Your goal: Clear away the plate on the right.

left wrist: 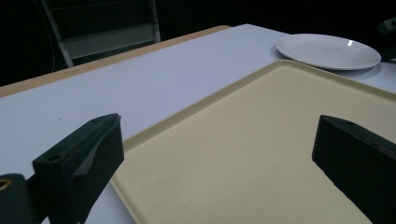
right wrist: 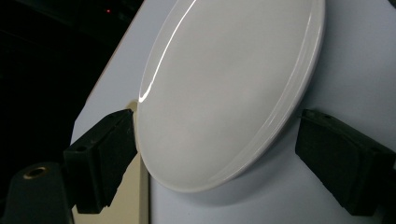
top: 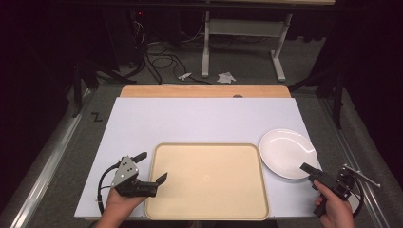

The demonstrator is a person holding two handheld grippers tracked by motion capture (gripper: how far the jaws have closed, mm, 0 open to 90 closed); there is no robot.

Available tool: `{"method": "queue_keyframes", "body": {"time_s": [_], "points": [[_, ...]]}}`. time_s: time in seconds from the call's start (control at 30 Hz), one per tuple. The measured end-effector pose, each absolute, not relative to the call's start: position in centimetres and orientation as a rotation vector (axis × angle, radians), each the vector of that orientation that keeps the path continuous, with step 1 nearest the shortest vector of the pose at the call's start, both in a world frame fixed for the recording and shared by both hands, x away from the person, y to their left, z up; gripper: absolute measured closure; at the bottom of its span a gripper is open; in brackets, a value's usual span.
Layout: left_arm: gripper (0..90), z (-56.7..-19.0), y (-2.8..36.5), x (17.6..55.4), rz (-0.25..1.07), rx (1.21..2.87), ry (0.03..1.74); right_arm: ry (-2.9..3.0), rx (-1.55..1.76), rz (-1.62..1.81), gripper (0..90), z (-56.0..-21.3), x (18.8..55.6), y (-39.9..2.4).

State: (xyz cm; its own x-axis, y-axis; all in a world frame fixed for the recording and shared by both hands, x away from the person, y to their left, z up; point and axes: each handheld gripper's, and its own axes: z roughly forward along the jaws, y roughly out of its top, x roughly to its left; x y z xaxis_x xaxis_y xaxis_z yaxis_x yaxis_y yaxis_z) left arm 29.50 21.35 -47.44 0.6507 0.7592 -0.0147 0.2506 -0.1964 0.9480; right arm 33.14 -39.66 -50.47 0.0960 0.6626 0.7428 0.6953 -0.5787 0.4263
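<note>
Right gripper: held in the person's right hand at the near right corner of the white board. Its jaws stand apart and point at the near edge of the white plate. In the right gripper view the jaws flank the plate's nearest rim, one on each side. Neither pad clearly presses on the rim, and a sliver of gap shows at both.

White plate: it lies flat on the board straight ahead of the right gripper, with its near rim between that gripper's jaws. From the left gripper it sits far off, across the tray.

Left gripper: held in the person's left hand at the near left of the board. Its jaws are spread wide with nothing between them. One jaw tip reaches over the tray's left rim, and the other hangs over the board just outside it.

Tray: a beige, shallow tray with nothing on it. It lies between the two grippers, with its left rim under the left gripper's jaws. Its far right corner is close to the plate, seen in the left gripper view beyond the tray.

White board: it lies under both grippers and carries the tray and the plate.
</note>
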Motion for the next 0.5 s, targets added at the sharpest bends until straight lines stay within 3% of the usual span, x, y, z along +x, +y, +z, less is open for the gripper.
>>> {"method": "queue_keyframes", "body": {"time_s": [0.33, 0.5], "points": [[3.0, -47.47, 21.60, 29.26, 0.572, 1.755, 0.818, -1.354, -2.293, -1.555, 16.2, -50.85, 33.67, -39.98], [3.2, -47.45, 21.62, 29.17, 0.571, 1.755, 0.817, -1.358, -2.294, -1.542, 28.7, -51.04, 33.69, -40.20]]}}
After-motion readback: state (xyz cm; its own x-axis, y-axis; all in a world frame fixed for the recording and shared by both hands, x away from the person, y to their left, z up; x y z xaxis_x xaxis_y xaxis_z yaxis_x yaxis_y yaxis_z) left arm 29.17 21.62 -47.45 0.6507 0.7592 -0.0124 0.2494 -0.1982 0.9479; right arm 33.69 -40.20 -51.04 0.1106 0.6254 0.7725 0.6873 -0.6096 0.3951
